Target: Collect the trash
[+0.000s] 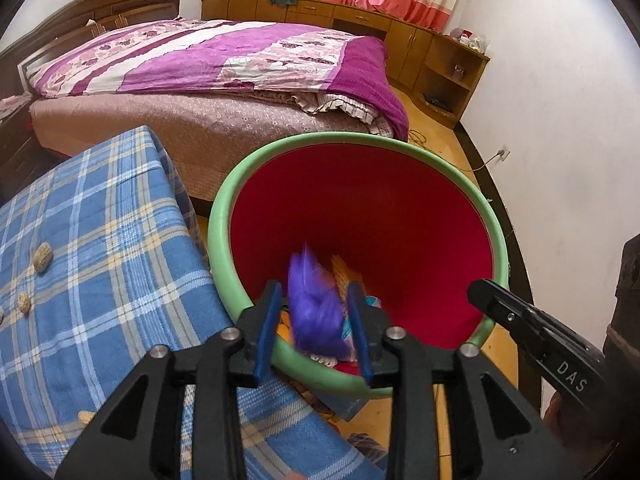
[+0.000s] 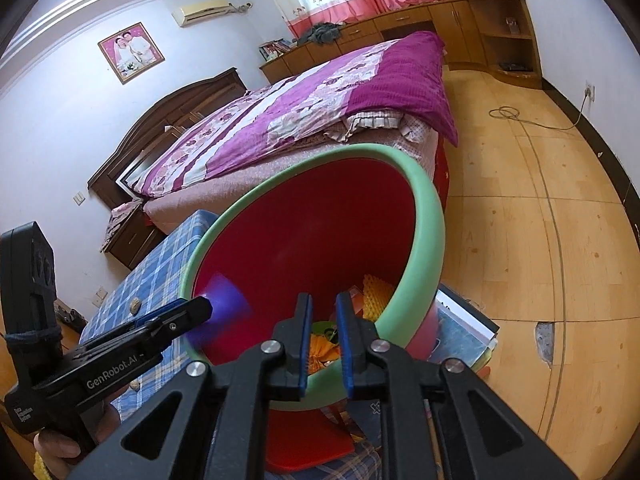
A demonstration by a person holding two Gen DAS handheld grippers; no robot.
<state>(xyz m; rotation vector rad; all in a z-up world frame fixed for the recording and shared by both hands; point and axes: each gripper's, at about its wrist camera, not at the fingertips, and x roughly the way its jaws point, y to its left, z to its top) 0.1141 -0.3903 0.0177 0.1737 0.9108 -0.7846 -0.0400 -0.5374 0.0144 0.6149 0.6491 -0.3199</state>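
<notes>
Blue-padded fingers of the left gripper (image 1: pixel 316 320) fill the bottom of its own view, and between them sits a purple wrapper (image 1: pixel 316 312), blurred, its long axis running roughly upright along the fingers. Whether the pads are pinching it or have just let go I cannot tell; the jaws stand a little wider than the wrapper looks. It hangs right over the near rim of the red bin (image 1: pixel 360 220), whose green-edged mouth is tilted toward the cameras, with orange and other scraps already lying inside. So the trash lies straight ahead of and slightly below the left jaws, inside the rim line, and a release should drop it in. The right gripper (image 2: pixel 322 340) has its jaws parted narrowly astride the bin's near rim, probably steadying it, though contact is unclear. Peanut shells (image 1: pixel 43 257) remain on the blue plaid cloth (image 1: pixel 100 280) to the left, nearer the left hand
</notes>
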